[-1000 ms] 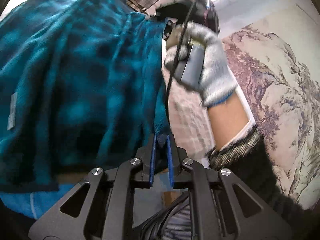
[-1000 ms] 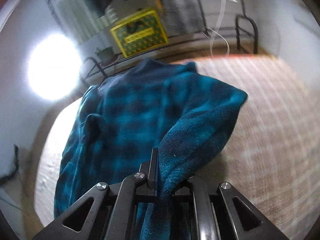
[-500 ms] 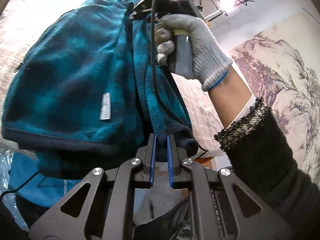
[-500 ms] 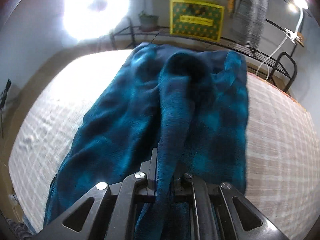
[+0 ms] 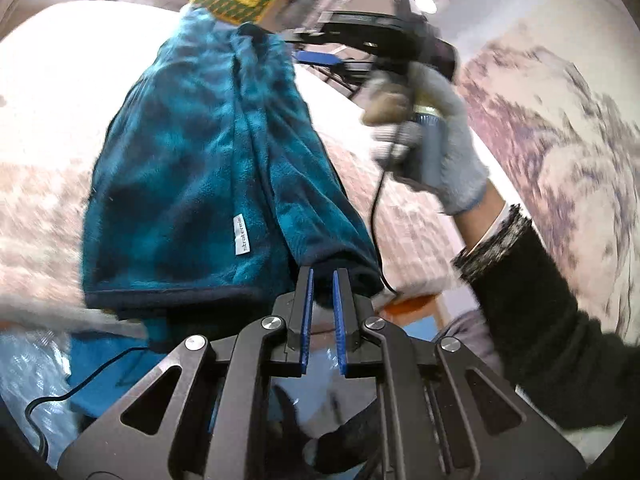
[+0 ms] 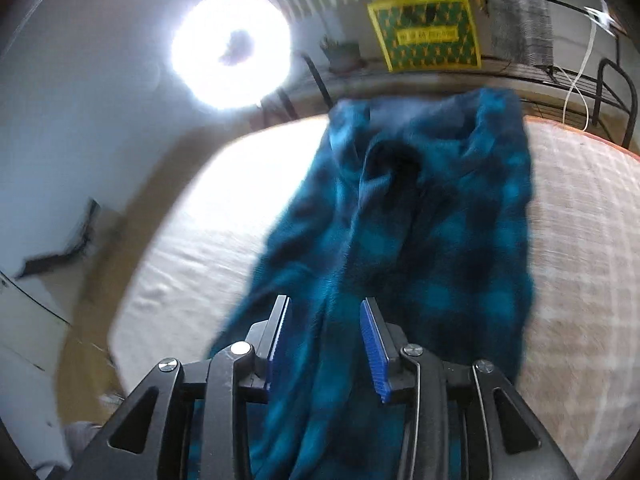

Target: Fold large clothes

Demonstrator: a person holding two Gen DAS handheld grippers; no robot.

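Pinching the teal fleece hem, our left gripper stays nearly closed; our right gripper gapes wide, holding nothing.

The teal checked garment is thick, fuzzy fleece — matt, with a smooth woven label sewn in. Beneath the garment, the bed cover looks like quilted cloth. Right gripper — matt black plastic, ribbed blue pads, shiny metal screws.

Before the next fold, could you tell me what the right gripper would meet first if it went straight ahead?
Most likely the teal fleece garment: it lies directly ahead of the open right gripper, with fabric already between its jaws.
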